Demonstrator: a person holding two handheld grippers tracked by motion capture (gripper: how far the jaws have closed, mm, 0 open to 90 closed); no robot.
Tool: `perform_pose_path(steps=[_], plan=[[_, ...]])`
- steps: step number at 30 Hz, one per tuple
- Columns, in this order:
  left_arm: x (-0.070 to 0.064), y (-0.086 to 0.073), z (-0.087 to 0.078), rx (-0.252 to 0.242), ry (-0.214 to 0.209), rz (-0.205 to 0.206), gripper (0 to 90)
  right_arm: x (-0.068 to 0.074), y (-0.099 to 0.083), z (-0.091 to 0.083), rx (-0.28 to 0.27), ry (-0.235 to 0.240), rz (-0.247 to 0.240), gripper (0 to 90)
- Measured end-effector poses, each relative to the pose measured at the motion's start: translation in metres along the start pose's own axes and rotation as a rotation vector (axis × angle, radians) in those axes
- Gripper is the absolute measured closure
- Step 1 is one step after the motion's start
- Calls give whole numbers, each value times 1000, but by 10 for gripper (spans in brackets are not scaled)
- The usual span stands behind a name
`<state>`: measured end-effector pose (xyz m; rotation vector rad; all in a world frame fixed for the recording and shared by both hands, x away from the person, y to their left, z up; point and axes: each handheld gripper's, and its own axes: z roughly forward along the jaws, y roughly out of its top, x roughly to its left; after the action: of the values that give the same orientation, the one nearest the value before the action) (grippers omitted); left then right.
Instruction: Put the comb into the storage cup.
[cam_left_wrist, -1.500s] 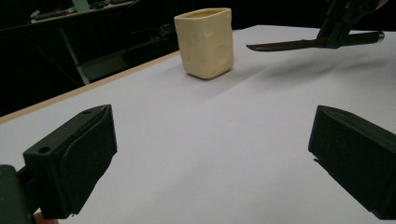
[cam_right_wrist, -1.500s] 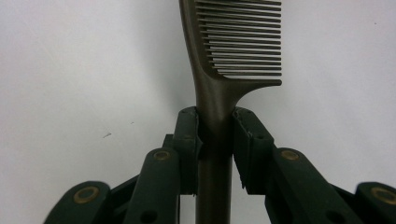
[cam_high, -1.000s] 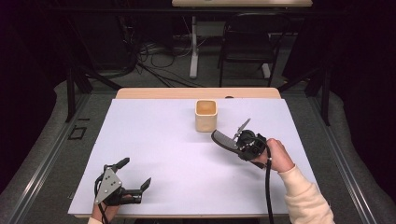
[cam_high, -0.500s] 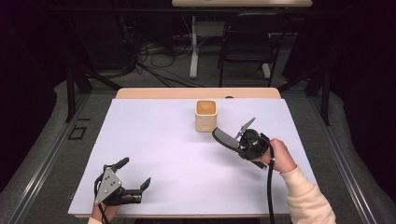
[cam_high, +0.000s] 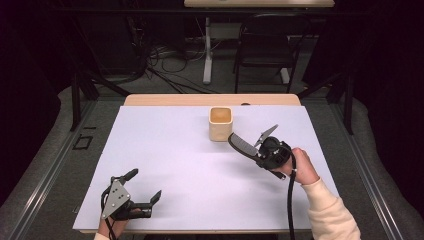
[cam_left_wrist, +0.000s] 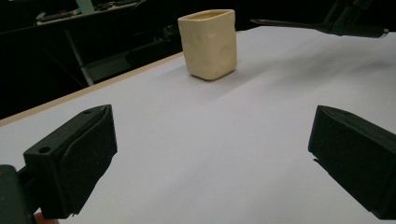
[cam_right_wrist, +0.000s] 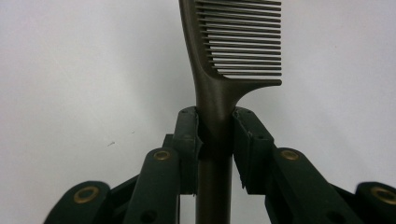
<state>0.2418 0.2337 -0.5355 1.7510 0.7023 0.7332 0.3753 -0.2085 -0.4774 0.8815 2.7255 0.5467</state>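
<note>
On the right half of the desk (cam_high: 165, 150), the right hand-held gripper (cam_high: 261, 150) is closed on the handle of a dark comb (cam_high: 242, 145) and holds it above the white surface. Its long axis runs from the gripper toward the far left, and the toothed end points to the cream cup (cam_high: 220, 123) and stops just beside it. The handle's lower part is hidden between the jaws. At the near left, the left hand-held gripper (cam_high: 142, 186) is wide open and holds nothing.

text: none legible — labels: none — numbers: none
</note>
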Motion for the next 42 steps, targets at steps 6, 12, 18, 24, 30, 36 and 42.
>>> perform_pose_path(steps=[6,12,18,24,30,36,42], plan=[[0,0,0,-3,2,-2,10,0,0,-1,-22,0,-2,722],[0,0,0,-4,3,-4,11,0,0,-2,-48,-2,1,722],[0,0,0,-2,2,-3,11,-1,0,-4,-60,-5,0,722],[0,0,0,-3,4,-3,11,-1,0,-7,-82,-11,4,722],[0,0,0,-3,5,-3,11,-1,0,-8,-99,-15,8,722],[0,0,0,-3,5,-2,11,-2,0,-9,-110,-23,16,722],[0,0,-1,-5,6,-2,11,-3,0,-10,-140,-31,21,722]])
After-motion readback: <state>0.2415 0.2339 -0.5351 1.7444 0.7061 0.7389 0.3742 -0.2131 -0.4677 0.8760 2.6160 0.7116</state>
